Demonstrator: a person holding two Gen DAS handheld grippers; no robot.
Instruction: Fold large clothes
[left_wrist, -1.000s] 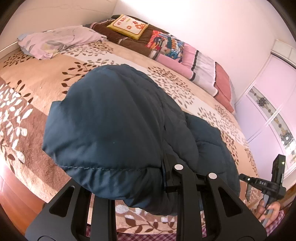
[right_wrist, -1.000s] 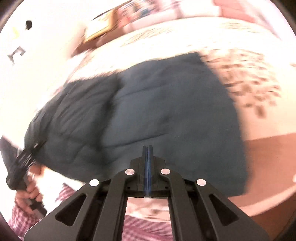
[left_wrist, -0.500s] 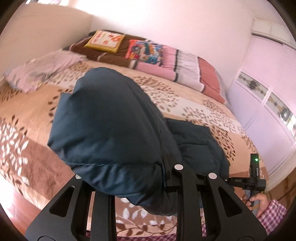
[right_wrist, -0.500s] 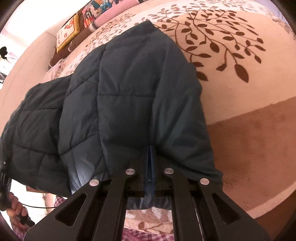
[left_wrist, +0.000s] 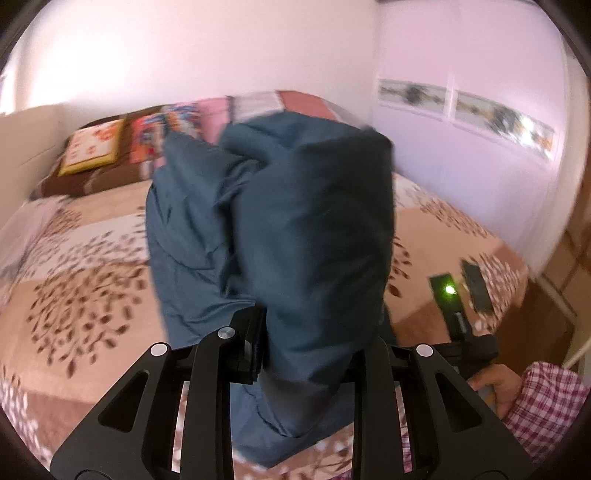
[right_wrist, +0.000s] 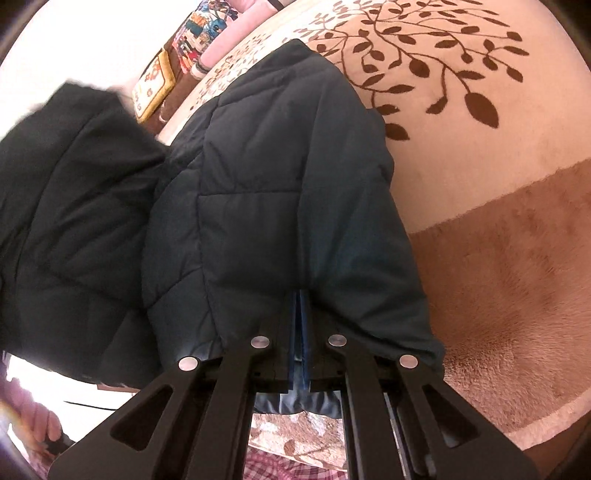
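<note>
subject: dark teal quilted jacket on the bed, the bed's leaf-patterned beige and brown cover taken as landmark.

left gripper: pinching a thick bunched fold of the jacket. the fold stands raised off the bed cover and fills the middle of the left wrist view, which is blurred. the fingers press the padding from both sides.

right gripper: jaws nearly together, with a thin edge of the jacket caught between the blue pads; the jaws have just opened by a small amount and cloth remains between them. this edge lies at the near edge of the bed, over the brown band of the cover.

remainder of jacket: one part spread flat on the bed cover, running toward the pillows at the head of the bed; the other part lifted to the left in the right wrist view.

person: hand and checked sleeve visible at the near right corner of the bed, on the right gripper's handle.
</note>
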